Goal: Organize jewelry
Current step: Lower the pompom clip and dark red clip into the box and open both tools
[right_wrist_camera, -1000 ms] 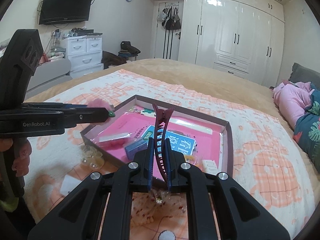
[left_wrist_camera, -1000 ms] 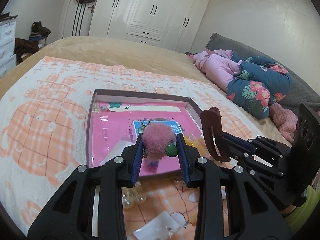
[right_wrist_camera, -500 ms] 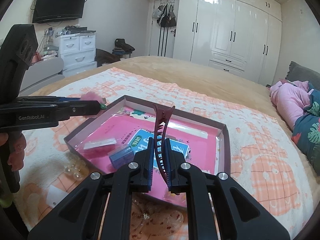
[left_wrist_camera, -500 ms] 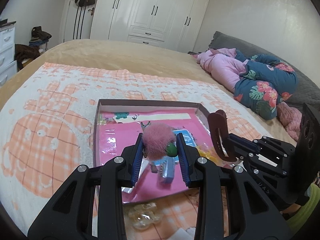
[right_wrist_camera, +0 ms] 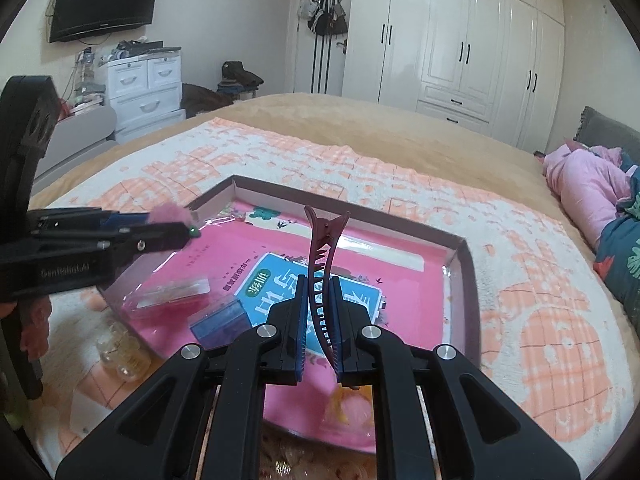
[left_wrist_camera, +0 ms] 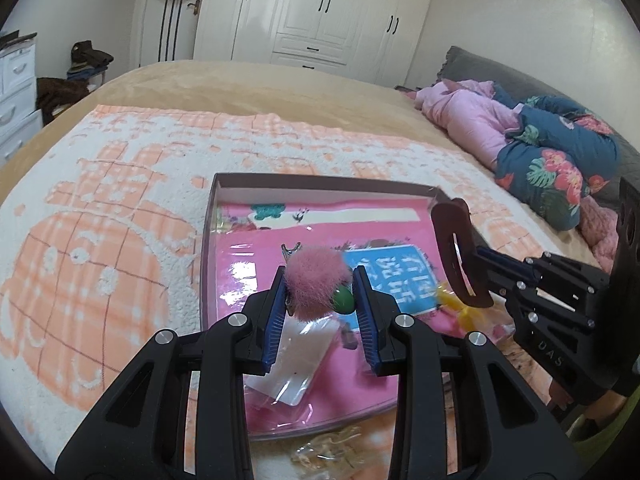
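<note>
Left gripper (left_wrist_camera: 319, 294) is clamped on a fluffy pink pom-pom hair clip (left_wrist_camera: 314, 286), pads squeezing the fur from both sides with a little green bead (left_wrist_camera: 344, 299) peeking out at the right pad, a soft hold that likely keeps the fluff from slipping. Right gripper (right_wrist_camera: 319, 334) is pinched nearly shut on a maroon toothed hair clip (right_wrist_camera: 323, 276), gripped low on its body so the beak end stands up clear of the fingers. Both loads hang above the shallow box (right_wrist_camera: 464, 276), the pom-pom near its left wall, the maroon clip over the blue card (right_wrist_camera: 276, 292) on the pink liner. That looks like a carry-in, each piece lined up to be set down inside. In the box lie a clear packet (left_wrist_camera: 298, 364) and a small blue case (right_wrist_camera: 218, 322). Outside it, clear beads (right_wrist_camera: 120, 350) sit loose on the peach-and-white blanket (left_wrist_camera: 100, 248), apparently waiting their turn.
</note>
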`<state>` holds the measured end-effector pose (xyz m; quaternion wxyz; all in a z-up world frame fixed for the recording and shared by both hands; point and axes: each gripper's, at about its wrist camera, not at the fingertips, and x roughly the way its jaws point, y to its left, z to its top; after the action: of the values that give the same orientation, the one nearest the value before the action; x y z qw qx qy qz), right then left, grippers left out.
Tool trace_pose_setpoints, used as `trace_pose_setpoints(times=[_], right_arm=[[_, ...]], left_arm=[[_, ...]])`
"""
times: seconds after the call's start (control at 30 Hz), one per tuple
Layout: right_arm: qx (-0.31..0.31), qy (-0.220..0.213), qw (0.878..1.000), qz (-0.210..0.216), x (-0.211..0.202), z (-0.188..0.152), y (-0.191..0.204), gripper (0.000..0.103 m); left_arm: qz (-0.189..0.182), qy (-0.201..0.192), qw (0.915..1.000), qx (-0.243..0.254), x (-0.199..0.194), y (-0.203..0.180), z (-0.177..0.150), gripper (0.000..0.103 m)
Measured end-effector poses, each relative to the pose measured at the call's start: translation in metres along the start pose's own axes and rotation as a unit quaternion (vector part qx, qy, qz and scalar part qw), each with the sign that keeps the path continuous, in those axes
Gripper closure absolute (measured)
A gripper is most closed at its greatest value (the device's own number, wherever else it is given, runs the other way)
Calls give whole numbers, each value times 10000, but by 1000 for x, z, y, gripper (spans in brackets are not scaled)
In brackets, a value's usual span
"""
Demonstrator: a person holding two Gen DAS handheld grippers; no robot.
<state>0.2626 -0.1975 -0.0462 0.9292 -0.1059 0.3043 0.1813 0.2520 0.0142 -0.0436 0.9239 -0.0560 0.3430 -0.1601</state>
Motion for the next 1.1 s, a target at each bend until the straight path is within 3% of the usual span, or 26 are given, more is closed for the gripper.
trace_pose_setpoints(times=[0.4,0.73,1.1], right_arm=[[-99,553,9984,29,34,-3,12,93],[165,683,9975,117,34,-7,9,92],[293,329,9990,91,-7,-7,10,69]], left_arm=[[138,35,9999,31,6,4,-3,78],[162,13,9999,-38,4,6,-3,78],[120,-113,9998,-96,-4,4,-2,77]])
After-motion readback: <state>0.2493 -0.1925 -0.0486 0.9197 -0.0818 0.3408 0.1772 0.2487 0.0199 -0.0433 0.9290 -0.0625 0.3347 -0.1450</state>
